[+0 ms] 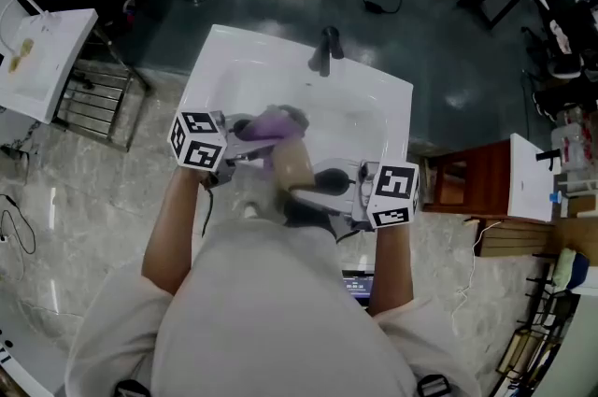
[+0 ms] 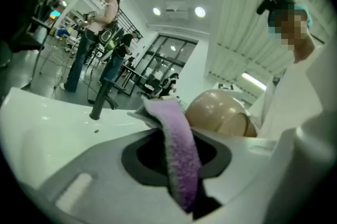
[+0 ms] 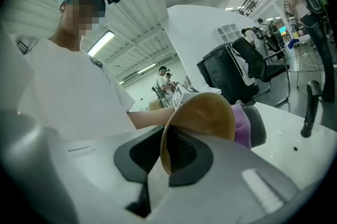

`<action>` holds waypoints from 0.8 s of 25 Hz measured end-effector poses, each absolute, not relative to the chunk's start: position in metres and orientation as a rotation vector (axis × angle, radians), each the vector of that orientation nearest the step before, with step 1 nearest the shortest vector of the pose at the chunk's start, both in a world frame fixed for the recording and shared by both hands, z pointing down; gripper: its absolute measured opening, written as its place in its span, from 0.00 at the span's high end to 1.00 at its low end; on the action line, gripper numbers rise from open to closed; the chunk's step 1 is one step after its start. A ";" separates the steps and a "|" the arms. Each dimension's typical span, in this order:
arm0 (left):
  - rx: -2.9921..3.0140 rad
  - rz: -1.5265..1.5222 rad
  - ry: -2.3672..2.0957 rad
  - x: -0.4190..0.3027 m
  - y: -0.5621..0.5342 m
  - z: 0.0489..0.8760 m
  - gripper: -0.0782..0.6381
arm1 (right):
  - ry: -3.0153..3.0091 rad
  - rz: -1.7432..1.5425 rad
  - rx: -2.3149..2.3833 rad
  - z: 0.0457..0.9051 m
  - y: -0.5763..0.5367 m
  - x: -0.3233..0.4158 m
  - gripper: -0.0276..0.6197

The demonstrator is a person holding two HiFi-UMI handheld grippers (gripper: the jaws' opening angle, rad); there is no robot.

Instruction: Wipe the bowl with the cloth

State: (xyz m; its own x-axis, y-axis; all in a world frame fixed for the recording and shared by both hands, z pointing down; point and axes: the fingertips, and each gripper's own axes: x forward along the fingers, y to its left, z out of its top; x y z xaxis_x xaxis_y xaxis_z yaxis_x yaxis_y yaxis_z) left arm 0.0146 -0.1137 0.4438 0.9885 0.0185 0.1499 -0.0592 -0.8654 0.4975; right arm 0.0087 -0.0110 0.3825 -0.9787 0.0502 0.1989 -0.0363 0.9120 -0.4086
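Bowl (image 3: 206,112) sits above the sink (image 1: 229,59), rim clamped by my right gripper (image 1: 324,186). Left gripper (image 1: 245,141) pinches the cloth (image 2: 179,152) beside it. Risk: I judge wiping pressure could lever the thin rim free.

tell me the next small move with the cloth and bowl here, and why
Probably rub the cloth a short way across the rounded outside of the bowl. The left gripper is shut on the cloth, whose free end sits right by that side. The right gripper pinches the rim, holding the bowl over the sink.
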 end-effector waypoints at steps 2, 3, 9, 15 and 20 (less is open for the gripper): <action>2.547 0.091 -0.054 0.015 -0.116 0.440 0.77 | -2.902 0.610 0.023 0.377 -0.014 0.011 0.93; 2.518 0.045 -0.066 0.015 -0.116 0.438 0.77 | -2.919 0.604 0.045 0.374 -0.015 0.012 0.93; 2.333 -0.196 -0.067 0.011 -0.113 0.433 0.77 | -2.973 0.511 0.329 0.366 -0.044 0.016 0.94; 2.274 -0.268 -0.027 0.024 -0.100 0.427 0.77 | -3.008 0.489 0.561 0.358 -0.066 0.023 0.94; 2.295 -0.291 0.025 0.030 -0.092 0.413 0.77 | -3.020 0.527 0.736 0.352 -0.084 0.034 0.94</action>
State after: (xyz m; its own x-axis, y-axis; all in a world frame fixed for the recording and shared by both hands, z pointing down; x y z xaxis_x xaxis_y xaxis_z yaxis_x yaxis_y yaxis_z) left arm 0.0298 -0.0925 0.4128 0.9734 -0.0744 -0.2168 0.1107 -0.6758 0.7287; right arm 0.0341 -0.0839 0.3524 -0.8909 -0.4491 0.0675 -0.4454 0.8352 -0.3226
